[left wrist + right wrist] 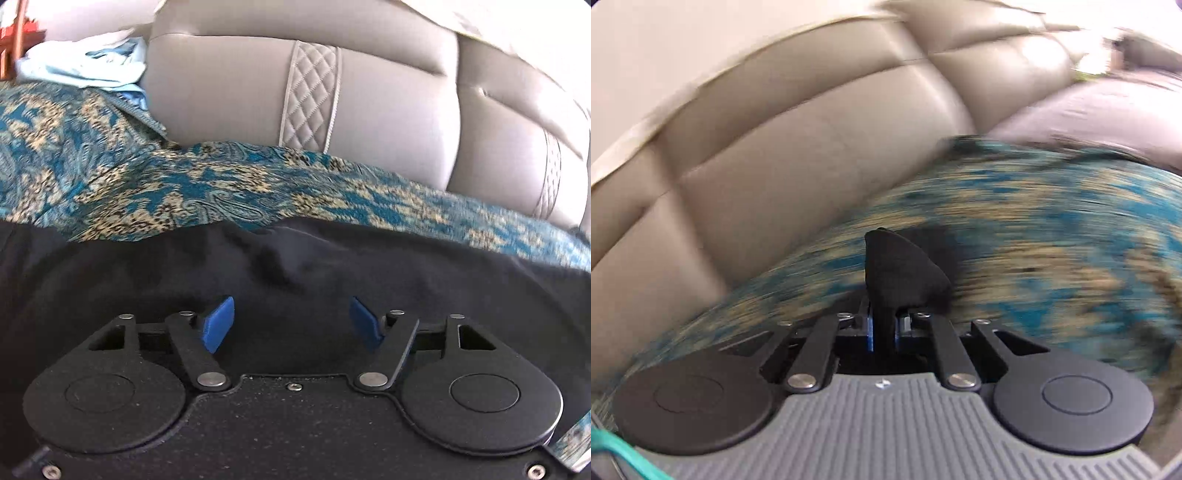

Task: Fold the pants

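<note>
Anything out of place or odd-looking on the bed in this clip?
Only mild clutter: a crumpled light blue garment lies bunched against the headboard at far left. Otherwise normal: the black pants lie on the patterned bedspread.

Both cameras sit just behind their claws, looking forward and down along the fingers. The left view hovers close over black pants, facing the beige headboard. The right view, blurred, faces the same headboard at a slant. Both share the teal patterned bedspread.
</note>
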`<state>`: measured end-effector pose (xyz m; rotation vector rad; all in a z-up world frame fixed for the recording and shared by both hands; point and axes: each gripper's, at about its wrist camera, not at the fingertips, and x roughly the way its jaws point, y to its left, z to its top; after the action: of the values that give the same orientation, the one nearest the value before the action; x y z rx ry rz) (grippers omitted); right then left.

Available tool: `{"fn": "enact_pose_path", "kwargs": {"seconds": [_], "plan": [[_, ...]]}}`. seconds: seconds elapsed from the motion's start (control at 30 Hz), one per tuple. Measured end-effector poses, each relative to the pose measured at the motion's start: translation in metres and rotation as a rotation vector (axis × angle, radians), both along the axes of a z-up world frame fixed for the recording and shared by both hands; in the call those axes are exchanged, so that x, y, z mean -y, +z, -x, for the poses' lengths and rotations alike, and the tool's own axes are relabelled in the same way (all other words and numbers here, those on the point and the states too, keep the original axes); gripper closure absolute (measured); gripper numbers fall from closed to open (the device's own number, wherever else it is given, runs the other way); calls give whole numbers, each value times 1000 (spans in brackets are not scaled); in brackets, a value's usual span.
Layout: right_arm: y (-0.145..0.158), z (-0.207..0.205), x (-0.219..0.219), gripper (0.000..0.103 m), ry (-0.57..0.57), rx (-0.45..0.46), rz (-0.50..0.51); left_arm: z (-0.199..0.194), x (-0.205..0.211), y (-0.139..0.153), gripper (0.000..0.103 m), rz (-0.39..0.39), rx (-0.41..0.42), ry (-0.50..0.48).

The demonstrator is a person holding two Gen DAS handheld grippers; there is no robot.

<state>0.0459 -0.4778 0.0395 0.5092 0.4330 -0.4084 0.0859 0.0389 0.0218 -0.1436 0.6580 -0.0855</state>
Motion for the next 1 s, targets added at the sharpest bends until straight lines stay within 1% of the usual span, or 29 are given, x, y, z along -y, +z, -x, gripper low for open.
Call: {"fn": "enact_pose_path", "kwargs": {"seconds": [0.03, 0.1, 0.2, 0.27, 0.33, 0.4, 0.43, 0.53, 0.57, 0.6, 0.67, 0.77, 0.83, 0.9, 0.97, 1.0], "plan": [[5, -11, -23, 91, 67, -3, 27, 2, -3, 3, 39, 11, 4, 10], [13, -32, -84, 91, 247, -15, 94, 6, -9, 10, 40, 22, 13, 30], [12, -45, -181, 91, 543, -37, 202, 15, -19, 20, 40, 21, 29, 52], [5, -41, -243, 91, 732, -57, 291, 22, -26, 25, 40, 18, 38, 65], [-6, -30, -290, 89, 882, -76, 358, 28, -34, 29, 40, 18, 37, 71], [-14, -16, -322, 84, 987, -84, 407, 35, -39, 29, 40, 19, 29, 69], [-17, -10, -331, 64, 1019, -85, 419, 38, -40, 28, 40, 18, 27, 65], [-21, 7, -340, 47, 1113, -45, 416, 47, -43, 26, 40, 20, 20, 51], [-21, 15, -340, 38, 1127, -28, 424, 50, -42, 24, 40, 24, 17, 44], [-20, 21, -336, 35, 1138, 0, 430, 51, -42, 23, 39, 31, 14, 36], [-17, 30, -326, 22, 1135, 34, 425, 53, -41, 22, 39, 52, 2, 15], [-15, 39, -302, 18, 1067, 58, 395, 55, -34, 21, 39, 96, -15, -31], [-16, 45, -286, 18, 978, 69, 389, 57, -28, 22, 39, 140, -25, -80], [-17, 56, -263, 18, 850, 81, 381, 57, -20, 23, 39, 170, -40, -136], [-17, 70, -242, 18, 711, 98, 385, 54, -10, 22, 39, 178, -51, -177], [-17, 78, -230, 18, 622, 108, 390, 52, -3, 22, 39, 172, -56, -192]]}}
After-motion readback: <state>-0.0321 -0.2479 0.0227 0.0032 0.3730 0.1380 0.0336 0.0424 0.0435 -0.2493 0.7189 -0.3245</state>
